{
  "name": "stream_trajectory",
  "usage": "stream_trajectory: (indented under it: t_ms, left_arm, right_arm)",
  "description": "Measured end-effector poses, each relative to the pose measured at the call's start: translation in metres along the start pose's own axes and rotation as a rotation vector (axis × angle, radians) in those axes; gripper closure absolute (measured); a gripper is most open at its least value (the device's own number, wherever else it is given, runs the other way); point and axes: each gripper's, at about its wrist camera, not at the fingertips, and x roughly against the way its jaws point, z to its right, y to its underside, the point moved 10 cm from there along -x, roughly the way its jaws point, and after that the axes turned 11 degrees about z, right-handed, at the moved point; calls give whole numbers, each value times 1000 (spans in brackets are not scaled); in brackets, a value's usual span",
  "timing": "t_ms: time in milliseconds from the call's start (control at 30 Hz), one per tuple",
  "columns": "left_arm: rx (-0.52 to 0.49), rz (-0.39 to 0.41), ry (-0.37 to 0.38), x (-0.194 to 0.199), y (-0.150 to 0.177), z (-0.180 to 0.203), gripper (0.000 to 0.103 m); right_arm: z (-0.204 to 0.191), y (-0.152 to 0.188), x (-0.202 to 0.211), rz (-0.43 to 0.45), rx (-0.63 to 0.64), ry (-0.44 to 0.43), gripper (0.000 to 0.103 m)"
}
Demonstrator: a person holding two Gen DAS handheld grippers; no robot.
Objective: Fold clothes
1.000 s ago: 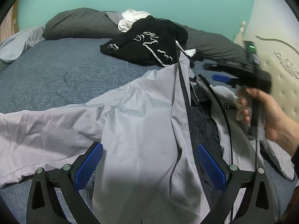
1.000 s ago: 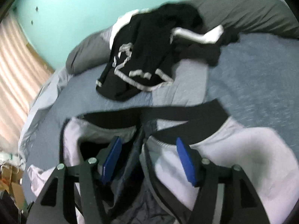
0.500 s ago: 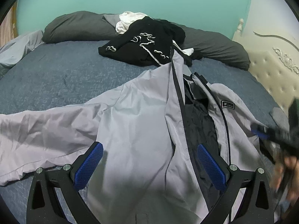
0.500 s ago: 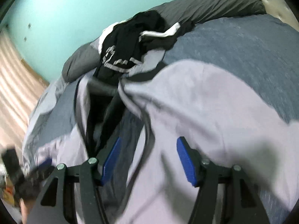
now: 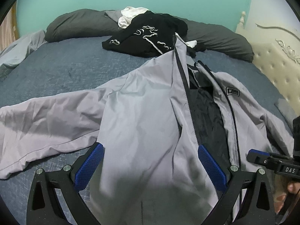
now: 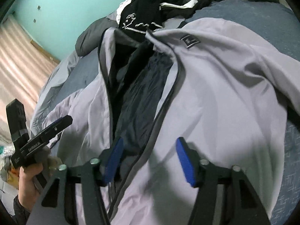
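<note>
While the bed [image 5: 61, 69] takes up most of both views with its dark blue cover, the big thing lying on it is the grey jacket [image 5: 142, 112], spread out front-up and unzipped so the dark lining shows down the middle. One sleeve runs off toward the left edge of the left wrist view, and a small dark logo patch [image 5: 233, 91] sits on the chest panel at the right.

Behind it, along the teal wall, is a long dark grey pillow [image 5: 80, 24], and there's a pile of black clothes [image 5: 148, 37] with white trim right at the jacket's collar end, touching it or nearly so. A cream tufted headboard [image 5: 277, 71] is off to the right.

Left claw [image 5: 150, 168] is spread wide, blue pads well apart, with the jacket's left front panel lying between and under them; can't tell whether the pads actually touch the fabric. Nothing is pinched.

Right claw [image 6: 150, 161] is also apart, sitting over the hem end of the jacket, with the zipper edge of the right front panel running up between its fingers. One pad is over the dark lining, the other over the grey panel. Not gripping anything either.

Each claw shows at the edge of the other's camera, with a hand [image 6: 30, 176] holding the left one.
</note>
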Motion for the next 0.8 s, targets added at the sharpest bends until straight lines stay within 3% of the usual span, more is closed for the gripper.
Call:
stream_trajectory:
  t_ms: [67, 267, 333, 433, 800]
  left_arm:
    - [-9, -7, -6, 2, 6, -1, 0]
    - [-29, -19, -15, 8, 15, -4, 0]
    - [-32, -19, -17, 11, 16, -5, 0]
    - [-28, -12, -25, 15, 16, -8, 0]
    - [-8, 3, -39, 36, 22, -15, 0]
  right_arm:
    - [-10, 4, -5, -18, 19, -27, 63]
    - [-15, 22, -20, -85, 69, 5, 71]
    - [-13, 27, -24, -101, 77, 16, 86]
    - [-15, 30, -25, -109, 94, 11, 96]
    - [-28, 41, -15, -120, 142, -15, 100]
